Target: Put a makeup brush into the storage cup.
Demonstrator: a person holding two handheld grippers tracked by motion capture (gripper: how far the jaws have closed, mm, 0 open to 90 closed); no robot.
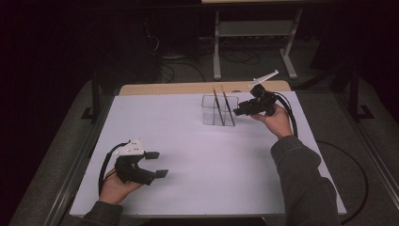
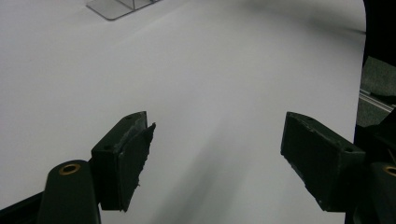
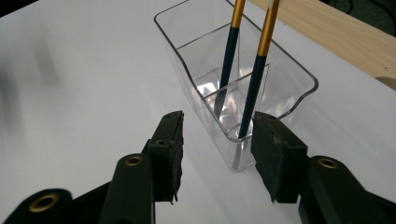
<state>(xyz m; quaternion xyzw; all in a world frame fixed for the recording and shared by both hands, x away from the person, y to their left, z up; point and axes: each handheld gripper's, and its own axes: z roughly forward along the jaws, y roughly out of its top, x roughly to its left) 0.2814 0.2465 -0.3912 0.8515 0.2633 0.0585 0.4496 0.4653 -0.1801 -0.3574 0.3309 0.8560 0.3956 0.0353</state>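
Pencils just beyond right tool

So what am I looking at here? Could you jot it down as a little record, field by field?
surface: white table top
container: clear plastic holder with a divider inside
contents: two pencils, dark with gold upper parts, leaning, one in each compartment
right gripper: close to the holder's near end, jaws apart, nothing between them
left gripper: jaws wide open above bare table, far from the holder
hands: one person's hand on each gripper
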